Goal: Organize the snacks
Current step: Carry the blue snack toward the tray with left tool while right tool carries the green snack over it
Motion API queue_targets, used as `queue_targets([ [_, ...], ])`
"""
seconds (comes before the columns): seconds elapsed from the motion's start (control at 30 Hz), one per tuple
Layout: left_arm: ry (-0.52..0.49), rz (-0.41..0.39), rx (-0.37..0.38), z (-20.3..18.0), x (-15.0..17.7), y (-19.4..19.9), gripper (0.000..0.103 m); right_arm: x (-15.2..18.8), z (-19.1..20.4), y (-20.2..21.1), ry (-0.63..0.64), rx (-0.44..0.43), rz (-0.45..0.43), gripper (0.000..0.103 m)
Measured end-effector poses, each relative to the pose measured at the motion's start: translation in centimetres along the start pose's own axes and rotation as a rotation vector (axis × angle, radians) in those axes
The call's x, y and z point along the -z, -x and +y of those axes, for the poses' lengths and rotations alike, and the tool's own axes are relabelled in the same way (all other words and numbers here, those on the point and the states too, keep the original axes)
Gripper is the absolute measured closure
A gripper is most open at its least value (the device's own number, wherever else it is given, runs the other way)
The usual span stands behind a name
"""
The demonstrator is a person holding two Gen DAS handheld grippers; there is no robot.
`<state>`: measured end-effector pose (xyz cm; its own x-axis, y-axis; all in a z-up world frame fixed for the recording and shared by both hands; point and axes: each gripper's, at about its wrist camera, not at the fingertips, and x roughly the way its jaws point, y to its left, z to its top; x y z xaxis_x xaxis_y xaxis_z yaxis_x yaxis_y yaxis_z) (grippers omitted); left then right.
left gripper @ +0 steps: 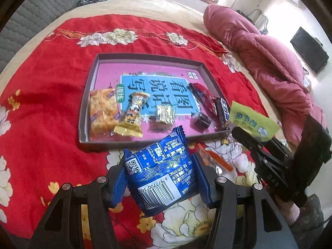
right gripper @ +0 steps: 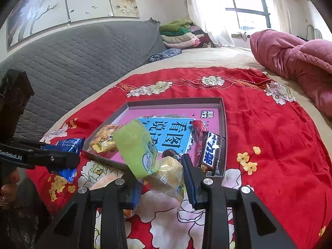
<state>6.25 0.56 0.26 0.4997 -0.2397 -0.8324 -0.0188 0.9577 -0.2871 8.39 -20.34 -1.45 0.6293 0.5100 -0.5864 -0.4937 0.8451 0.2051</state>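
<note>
A shallow box (left gripper: 97,66) with a pink and blue printed floor lies on the red floral cloth; it also shows in the right wrist view (right gripper: 223,112). Several snacks lie in it: an orange cracker pack (left gripper: 103,112), a yellow bar (left gripper: 132,114), a gold piece (left gripper: 165,114), a red pack (left gripper: 202,95) and a black bar (right gripper: 211,153). My left gripper (left gripper: 159,178) is shut on a blue snack packet (left gripper: 161,176), held just before the box's near edge. My right gripper (right gripper: 161,178) is shut on a green-and-yellow snack packet (right gripper: 143,149), also near the box's front.
The red cloth (left gripper: 51,78) covers a beige bed. A pink quilt (left gripper: 259,51) is bunched at the right. A grey quilted headboard (right gripper: 83,58) rises behind. An orange wrapper (left gripper: 217,157) lies on the cloth between the grippers.
</note>
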Motion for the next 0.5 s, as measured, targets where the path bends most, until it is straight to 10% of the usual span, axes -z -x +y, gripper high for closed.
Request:
queue_targets([
  [0.5,0.024,-0.018,-0.024,0.9,-2.2,-1.7,0.044,-0.4,-0.4,0.1,-0.019,0.012,-0.021,0.068],
])
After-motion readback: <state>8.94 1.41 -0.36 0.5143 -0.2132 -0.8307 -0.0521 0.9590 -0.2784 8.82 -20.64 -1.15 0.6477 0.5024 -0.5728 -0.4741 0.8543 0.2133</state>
